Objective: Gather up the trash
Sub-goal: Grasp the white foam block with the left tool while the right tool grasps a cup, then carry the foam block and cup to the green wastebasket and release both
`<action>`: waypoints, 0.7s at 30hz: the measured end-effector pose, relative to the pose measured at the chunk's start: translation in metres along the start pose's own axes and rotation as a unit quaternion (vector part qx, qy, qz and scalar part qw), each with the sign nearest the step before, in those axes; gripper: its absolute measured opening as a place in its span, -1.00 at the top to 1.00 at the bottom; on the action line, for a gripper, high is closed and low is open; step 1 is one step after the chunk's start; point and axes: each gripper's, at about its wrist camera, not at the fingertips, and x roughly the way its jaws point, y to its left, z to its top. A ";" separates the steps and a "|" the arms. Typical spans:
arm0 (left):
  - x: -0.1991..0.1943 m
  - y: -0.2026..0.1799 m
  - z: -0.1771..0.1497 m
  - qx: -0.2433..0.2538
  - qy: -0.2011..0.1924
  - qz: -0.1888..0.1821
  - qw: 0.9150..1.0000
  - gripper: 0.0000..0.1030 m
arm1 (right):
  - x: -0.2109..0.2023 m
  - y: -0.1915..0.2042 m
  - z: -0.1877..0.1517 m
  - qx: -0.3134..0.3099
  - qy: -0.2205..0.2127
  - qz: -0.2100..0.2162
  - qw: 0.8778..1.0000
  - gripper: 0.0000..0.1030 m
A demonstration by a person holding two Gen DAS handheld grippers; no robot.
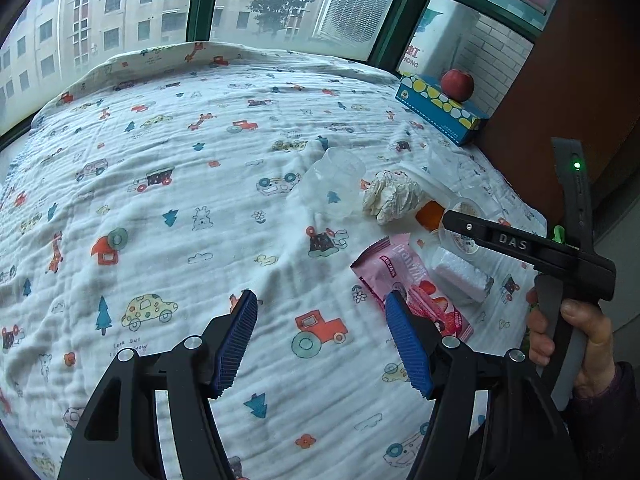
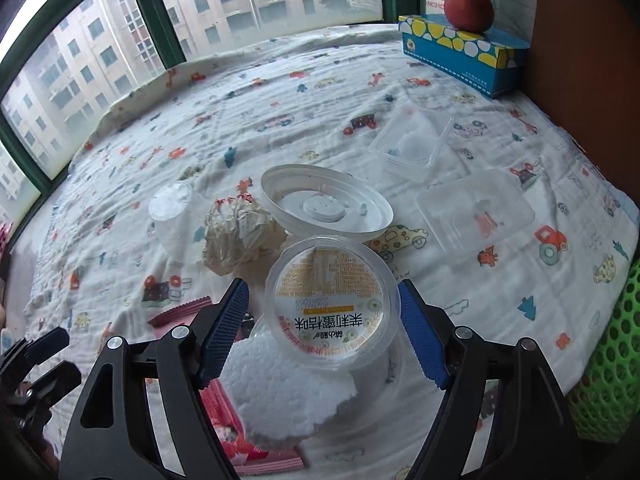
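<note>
Landmark: crumpled paper ball [image 2: 243, 236]
Left: overturned cup [image 2: 175, 216], touching
Right: lid [image 2: 326, 206]
Before: labelled tub [image 2: 330, 308], upon foam block [image 2: 288, 392]
Far behind: apple [image 2: 469, 4] on tissue box [image 2: 460, 50]

Bare blanket [image 1: 160, 184] is seen ahead and left of the left gripper [image 1: 320, 332]. Ahead of the right gripper [image 2: 322, 320], passage is blocked by the plastic cup [image 2: 332, 300], foam block [image 2: 288, 392] and crumpled paper [image 2: 242, 236].

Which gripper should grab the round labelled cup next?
Right. The right gripper is open with the cup between its fingers. The left gripper is open over bare blanket, beside the pink wrapper.
</note>
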 end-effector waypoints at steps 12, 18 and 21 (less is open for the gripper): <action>0.004 -0.005 -0.003 0.004 0.006 -0.011 1.000 -0.25 | 0.017 -0.001 -0.001 0.007 0.020 -0.025 0.999 -0.28; 0.007 -0.023 0.000 0.027 0.009 -0.033 0.999 -0.25 | -0.013 -0.012 0.001 0.010 -0.014 -0.003 1.000 -0.28; 0.011 -0.038 0.003 0.046 0.014 -0.047 0.998 -0.25 | -0.031 -0.023 0.002 0.021 -0.030 0.005 0.999 -0.28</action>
